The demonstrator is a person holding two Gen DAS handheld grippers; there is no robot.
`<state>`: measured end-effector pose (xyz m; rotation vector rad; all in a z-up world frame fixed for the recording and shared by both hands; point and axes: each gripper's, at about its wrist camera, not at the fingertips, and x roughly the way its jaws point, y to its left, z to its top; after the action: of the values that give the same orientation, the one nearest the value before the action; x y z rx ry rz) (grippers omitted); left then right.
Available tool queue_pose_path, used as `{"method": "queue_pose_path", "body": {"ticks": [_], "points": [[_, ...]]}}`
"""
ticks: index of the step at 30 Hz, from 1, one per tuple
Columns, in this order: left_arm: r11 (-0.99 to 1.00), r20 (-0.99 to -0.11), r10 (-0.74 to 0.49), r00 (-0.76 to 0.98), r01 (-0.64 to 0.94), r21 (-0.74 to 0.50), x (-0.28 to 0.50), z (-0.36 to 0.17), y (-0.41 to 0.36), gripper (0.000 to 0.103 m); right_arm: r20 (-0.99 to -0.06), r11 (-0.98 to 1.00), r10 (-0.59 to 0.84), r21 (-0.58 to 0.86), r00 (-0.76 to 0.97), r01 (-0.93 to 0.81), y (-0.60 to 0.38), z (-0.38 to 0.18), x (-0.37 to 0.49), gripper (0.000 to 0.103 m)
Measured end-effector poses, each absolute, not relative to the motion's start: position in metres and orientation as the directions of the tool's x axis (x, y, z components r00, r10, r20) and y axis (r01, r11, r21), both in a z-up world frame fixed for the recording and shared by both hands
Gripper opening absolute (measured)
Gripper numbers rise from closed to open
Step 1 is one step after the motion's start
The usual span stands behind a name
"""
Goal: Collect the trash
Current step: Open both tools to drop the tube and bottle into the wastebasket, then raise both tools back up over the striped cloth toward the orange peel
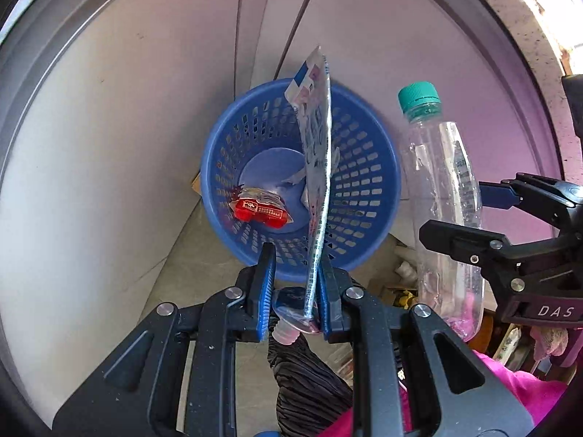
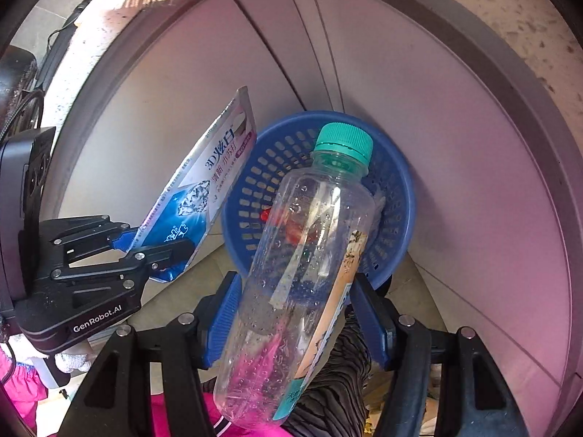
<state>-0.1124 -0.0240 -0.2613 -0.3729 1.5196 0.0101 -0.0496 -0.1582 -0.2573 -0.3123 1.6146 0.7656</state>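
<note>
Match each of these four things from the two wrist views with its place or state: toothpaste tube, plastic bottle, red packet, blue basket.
Things:
1. toothpaste tube
2. plastic bottle
3. red packet
4. blue basket

Places or states:
A. lies at the bottom of the basket
B. clamped in the right tongs, green cap on
C. stands on the floor against the cabinet
D. squeezed flat, clamped in the left tongs

Pairs: 1-D, 2-B, 3-A, 4-C

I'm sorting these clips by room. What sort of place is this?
Probably a home kitchen or utility corner: a blue basket on tiled floor beside pale cabinet doors, under a speckled countertop.
</note>
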Motion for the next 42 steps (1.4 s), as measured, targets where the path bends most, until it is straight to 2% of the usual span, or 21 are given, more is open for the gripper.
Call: {"method": "queue_pose_path", "body": {"ticks": [5, 9, 13, 27, 42], "points": [[0.948, -0.976, -0.208, 0.060, -0.235, -0.216, -0.108, -0.257, -0.028, 0.021, -0.958, 0.743, 0.209, 0.285, -0.195, -0.605, -0.153, -0.256, -0.053, 0.065], [0.948, -0.977, -0.204, 0.058, -0.239, -0.212, -0.104, -0.254, -0.026, 0.033, -0.961, 0.742, 0.204, 0.275, -0.185, -0.611, -0.151, -0.250, -0.055, 0.066], [0.950, -0.981, -0.186, 0.061, -0.244, -0.196, -0.103, -0.249, -0.023, 0.033, -0.960, 0.745, 0.213, 0.279, -0.180, -0.606, -0.151, -0.243, -0.055, 0.073], [0.946, -0.981, -0.159, 0.110, -0.268, -0.183, -0.110, -0.236, -0.010, 0.033, -0.947, 0.717, 0.262, 0.320, -0.187, -0.620, -0.163, -0.225, -0.043, 0.073], [0.933, -0.952, -0.106, 0.287, -0.303, -0.195, -0.104, -0.153, 0.021, 0.033, -0.893, 0.631, 0.430, 0.405, -0.136, -0.662, -0.176, -0.136, -0.021, 0.073]]}}
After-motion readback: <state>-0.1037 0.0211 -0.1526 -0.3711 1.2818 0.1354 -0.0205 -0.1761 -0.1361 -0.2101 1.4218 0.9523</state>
